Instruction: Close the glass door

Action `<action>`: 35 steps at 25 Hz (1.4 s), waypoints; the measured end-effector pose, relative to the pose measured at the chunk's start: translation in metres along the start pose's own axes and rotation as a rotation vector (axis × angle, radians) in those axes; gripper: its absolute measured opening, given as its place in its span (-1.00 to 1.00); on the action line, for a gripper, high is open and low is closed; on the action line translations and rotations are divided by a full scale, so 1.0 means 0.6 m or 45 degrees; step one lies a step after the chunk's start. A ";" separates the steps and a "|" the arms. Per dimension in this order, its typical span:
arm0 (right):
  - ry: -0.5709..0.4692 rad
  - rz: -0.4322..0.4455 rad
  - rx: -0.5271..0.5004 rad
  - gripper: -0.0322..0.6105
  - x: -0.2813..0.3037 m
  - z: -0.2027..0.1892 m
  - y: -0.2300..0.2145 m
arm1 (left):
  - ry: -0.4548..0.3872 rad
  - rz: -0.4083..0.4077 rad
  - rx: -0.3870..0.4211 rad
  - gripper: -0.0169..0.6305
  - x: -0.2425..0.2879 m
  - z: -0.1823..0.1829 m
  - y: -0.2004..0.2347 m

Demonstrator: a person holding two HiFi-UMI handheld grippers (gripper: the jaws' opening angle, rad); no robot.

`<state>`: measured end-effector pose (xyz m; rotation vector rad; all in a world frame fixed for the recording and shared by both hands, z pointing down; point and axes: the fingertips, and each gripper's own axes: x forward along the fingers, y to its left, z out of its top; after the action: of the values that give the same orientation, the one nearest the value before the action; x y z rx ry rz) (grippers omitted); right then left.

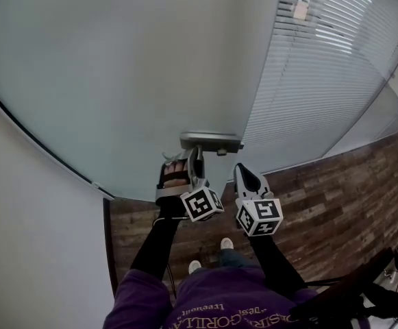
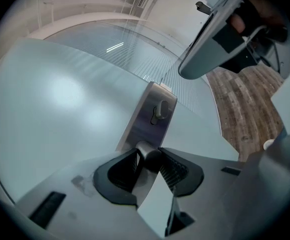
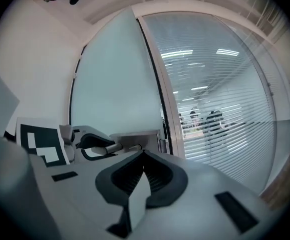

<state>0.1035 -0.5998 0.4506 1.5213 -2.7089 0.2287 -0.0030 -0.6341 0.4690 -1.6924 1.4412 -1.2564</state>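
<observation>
Left gripper view: the frosted glass door (image 2: 60, 99) is seen directly ahead of the left gripper (image 2: 148, 157), whose jaws are clamped on the door's round silver metal lever handle (image 2: 145, 148). Beside it, to its right, the right gripper (image 3: 143, 155) is held with jaws together.

A tall frosted, pale grey-green glass door (image 1: 116, 67) stands upright. A brushed-metal lock plate (image 2: 152, 115) sits at its free edge, with a round metal lever handle (image 2: 147, 154) projecting below the keyhole. Whether it is fully shut is unclear.
</observation>
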 end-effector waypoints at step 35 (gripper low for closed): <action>0.010 0.152 0.004 -0.93 0.199 0.071 -0.078 | 0.213 -0.053 0.119 -0.60 0.178 -0.072 0.088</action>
<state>0.0827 -0.7309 0.4249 1.3574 -2.7975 0.2417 -0.0669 -0.7434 0.4699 -1.5952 1.4239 -1.4948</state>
